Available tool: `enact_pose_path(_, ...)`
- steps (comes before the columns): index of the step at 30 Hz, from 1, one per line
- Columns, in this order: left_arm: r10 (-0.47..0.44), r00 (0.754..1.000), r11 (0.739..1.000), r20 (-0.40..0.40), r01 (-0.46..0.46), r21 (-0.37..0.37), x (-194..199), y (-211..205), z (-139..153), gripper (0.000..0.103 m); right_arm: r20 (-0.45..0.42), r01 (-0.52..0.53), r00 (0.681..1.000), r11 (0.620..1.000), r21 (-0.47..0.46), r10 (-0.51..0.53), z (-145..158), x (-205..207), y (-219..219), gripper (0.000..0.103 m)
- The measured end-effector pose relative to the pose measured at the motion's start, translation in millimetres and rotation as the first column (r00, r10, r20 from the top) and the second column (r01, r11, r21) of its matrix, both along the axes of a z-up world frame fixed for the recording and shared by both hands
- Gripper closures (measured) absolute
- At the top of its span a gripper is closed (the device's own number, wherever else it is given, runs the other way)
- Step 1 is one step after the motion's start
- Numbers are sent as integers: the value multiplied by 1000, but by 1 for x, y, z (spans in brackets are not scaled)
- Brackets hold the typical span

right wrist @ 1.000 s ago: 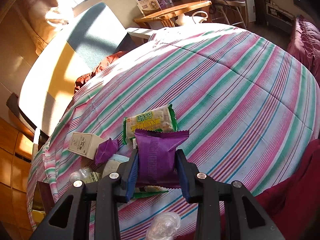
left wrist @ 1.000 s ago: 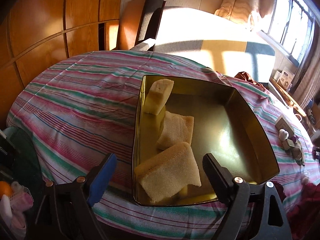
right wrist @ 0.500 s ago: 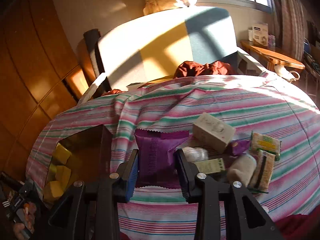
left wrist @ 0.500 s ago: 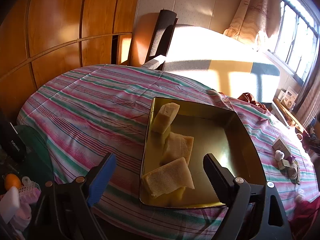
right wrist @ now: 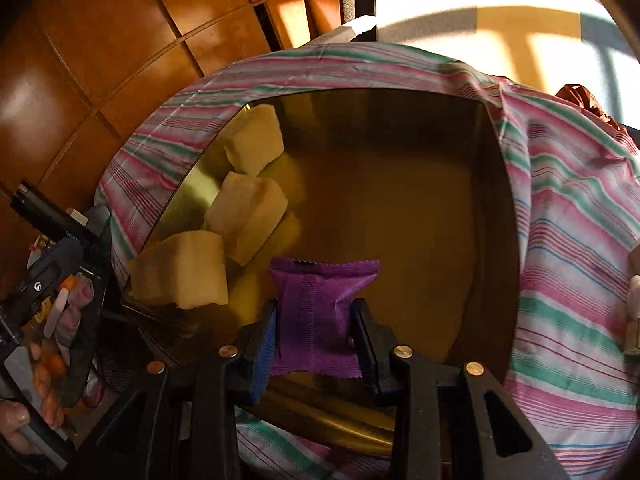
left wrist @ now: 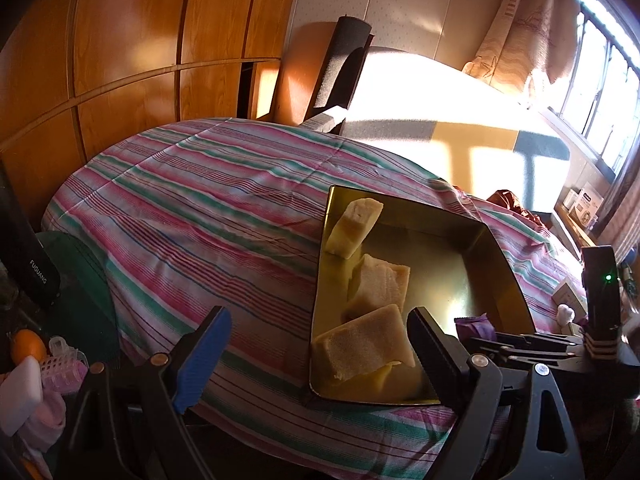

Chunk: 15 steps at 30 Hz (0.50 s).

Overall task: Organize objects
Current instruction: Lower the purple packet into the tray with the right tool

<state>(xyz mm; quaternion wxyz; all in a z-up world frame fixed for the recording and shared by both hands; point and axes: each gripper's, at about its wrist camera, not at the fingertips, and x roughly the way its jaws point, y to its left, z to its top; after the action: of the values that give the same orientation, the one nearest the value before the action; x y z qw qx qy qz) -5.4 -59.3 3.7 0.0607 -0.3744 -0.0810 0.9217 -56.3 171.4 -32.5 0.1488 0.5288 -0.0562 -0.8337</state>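
A gold metal tin sits on the striped tablecloth and holds three pale sponge-like blocks along its left side. My right gripper is shut on a purple snack packet and holds it over the tin's near edge. In the left wrist view the tin is ahead with the blocks in it. The purple packet and the right gripper's frame show at its right side. My left gripper is open and empty, back from the tin's near left corner.
A small box and white items lie on the cloth right of the tin. A black chair back stands behind the table. A basket of small items sits low at the left, beside a dark bottle.
My right gripper has swung left with the purple packet, from the pile of snacks to above the tin. My left gripper has drawn back from the tin, still open.
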Motion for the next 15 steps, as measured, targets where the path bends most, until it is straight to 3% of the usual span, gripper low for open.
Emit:
enact_pose_path(6,32,999,999,17,-32,4,2,-12,-7,12,44,-58,997,997,-59,60,-19,-6,-26,63)
enact_pose_path(15,24,1000,1000,8,-24,0,3,-7,-3,11,15,-36,999,988,-150,38,-5,4,-17,57)
